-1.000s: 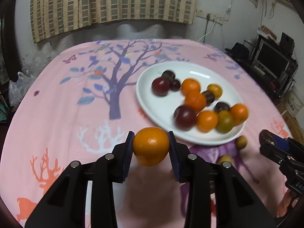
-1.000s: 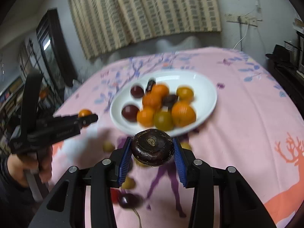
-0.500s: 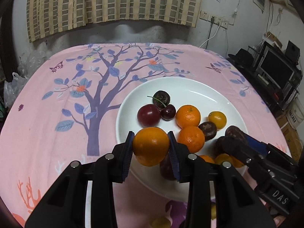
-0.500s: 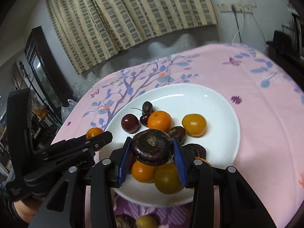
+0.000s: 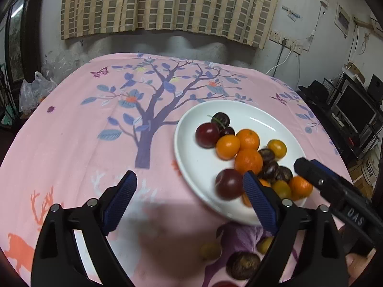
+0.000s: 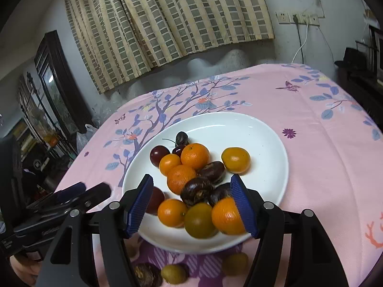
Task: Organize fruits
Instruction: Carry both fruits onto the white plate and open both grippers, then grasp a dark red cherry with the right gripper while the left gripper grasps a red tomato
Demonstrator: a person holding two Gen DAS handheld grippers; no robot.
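Fruits (image 6: 195, 179) heaped toward plate's (image 6: 268, 143) near rim

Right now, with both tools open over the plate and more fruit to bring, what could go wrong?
1. The fruit is heaped toward the near rim of the white plate; the front orange could roll off if nudged.
2. The right tool, jaws just opened, hangs low over the pile; pulling back could clip the dark passion fruit.
3. The left tool and right tool sit close together and could collide.
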